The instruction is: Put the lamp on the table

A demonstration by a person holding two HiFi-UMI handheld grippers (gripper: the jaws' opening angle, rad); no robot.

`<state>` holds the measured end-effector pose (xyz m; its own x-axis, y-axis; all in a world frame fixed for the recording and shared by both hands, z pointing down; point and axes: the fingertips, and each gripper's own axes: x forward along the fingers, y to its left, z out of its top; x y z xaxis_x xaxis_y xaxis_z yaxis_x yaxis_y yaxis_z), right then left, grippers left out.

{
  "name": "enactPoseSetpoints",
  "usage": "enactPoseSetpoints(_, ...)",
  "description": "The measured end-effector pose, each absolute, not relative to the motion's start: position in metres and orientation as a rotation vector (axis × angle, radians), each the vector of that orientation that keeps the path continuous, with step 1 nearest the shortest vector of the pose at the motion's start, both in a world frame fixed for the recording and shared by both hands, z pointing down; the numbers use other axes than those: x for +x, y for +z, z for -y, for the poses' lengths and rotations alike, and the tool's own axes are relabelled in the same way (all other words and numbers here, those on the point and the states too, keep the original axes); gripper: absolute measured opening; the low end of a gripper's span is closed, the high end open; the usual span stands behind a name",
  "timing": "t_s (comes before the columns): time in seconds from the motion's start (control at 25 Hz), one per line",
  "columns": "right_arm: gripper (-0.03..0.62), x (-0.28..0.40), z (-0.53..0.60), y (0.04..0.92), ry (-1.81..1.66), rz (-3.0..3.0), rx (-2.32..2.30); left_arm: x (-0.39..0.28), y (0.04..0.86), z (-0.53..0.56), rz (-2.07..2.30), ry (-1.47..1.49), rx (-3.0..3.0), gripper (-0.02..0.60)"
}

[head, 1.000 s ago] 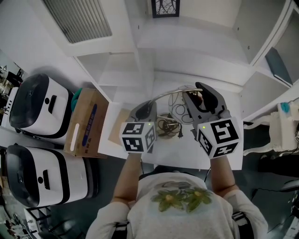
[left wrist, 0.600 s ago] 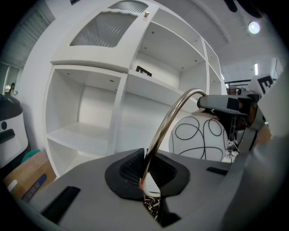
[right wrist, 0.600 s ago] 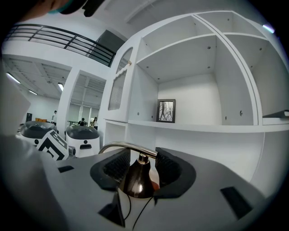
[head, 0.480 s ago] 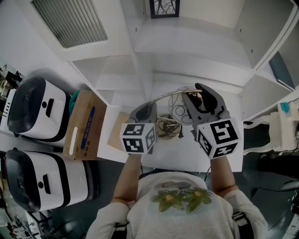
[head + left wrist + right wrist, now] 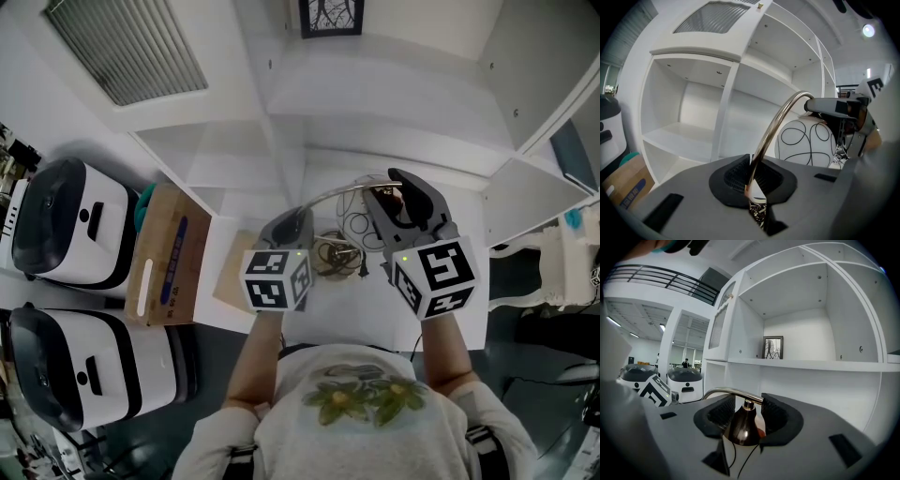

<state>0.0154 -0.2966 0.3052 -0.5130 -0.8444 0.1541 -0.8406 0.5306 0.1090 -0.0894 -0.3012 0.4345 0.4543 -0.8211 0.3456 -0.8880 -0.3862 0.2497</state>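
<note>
The lamp has a curved brass arm (image 5: 337,190) and a white globe shade with black line loops (image 5: 806,143). Over the white table (image 5: 464,314), both grippers hold it. My left gripper (image 5: 292,223) is shut on the lower part of the arm (image 5: 772,126), just above the ornate base (image 5: 330,251). My right gripper (image 5: 394,199) is shut on the dark bronze cap (image 5: 739,427) where the arm meets the shade. A thin cord (image 5: 356,223) loops beneath. Whether the base touches the table is hidden.
A white shelf unit (image 5: 375,103) stands straight ahead, with a framed picture (image 5: 328,16) on an upper shelf. Left of the table sit a cardboard box (image 5: 164,255) and two white and black machines (image 5: 70,220) (image 5: 84,366).
The head view has drifted a little, so the shelves and machines sit slightly differently in frame. Both grippers and the lamp keep the same hold and place.
</note>
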Motion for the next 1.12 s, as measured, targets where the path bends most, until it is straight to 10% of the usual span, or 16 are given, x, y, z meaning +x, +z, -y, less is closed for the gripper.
enactPoseSetpoints(1.12,0.192,0.006,0.336,0.334,0.009,2.582,1.365,-0.095,0.465,0.332,1.44,0.272,2.26,0.038)
